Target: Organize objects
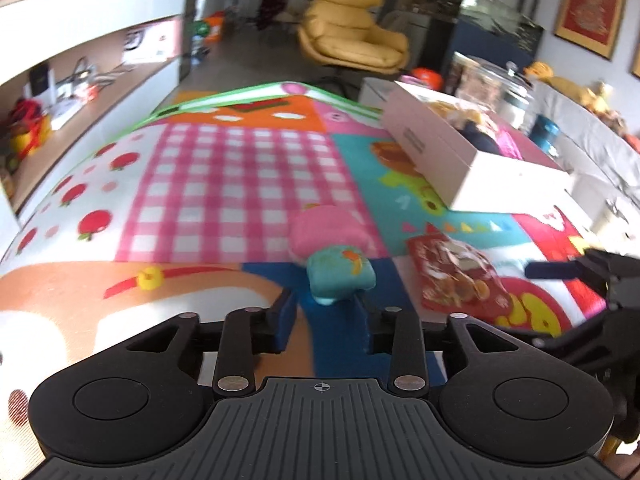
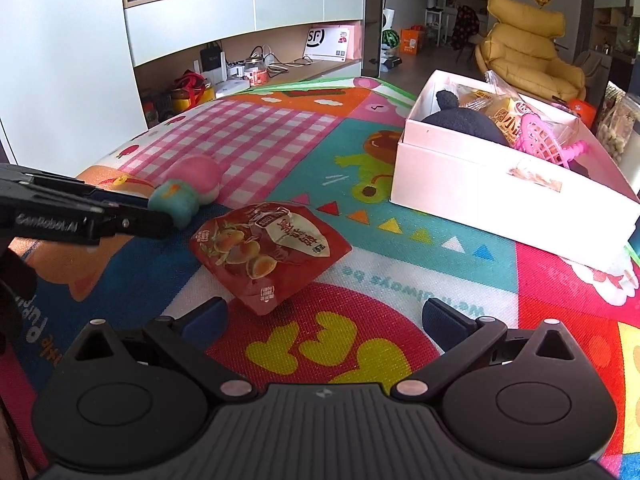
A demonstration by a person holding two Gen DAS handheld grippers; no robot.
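Spread across the floor of a living room, a colourful play mat [image 2: 280, 140] carries everything to be organized. At its middle, 2 things are left loose: a plush toy [image 1: 336, 264] with a pink cap and a teal stem, lying on its side at the edge of the pink checked patch, and just beside it a red snack packet [image 2: 268, 252], flat on the mat. Neither has been put away.

Around the toy's teal stem the left gripper [image 1: 326, 312] is set, its fingers apart on either side; in the right wrist view the tips reach the stem, but whether it is yet clamped cannot be told. The right gripper [image 2: 326, 316] is held with its fingers wide apart just short of the packet's near corner, nothing being held.

Further off, a white box [image 2: 500, 192] stands open on the mat, well apart from both loose items. Inside, a dark plush, wrapped snacks and a pink plastic toy are already lying.

By this showing the task is judged partly done: several things are stowed, and 2 are left to be lifted and carried to the box.
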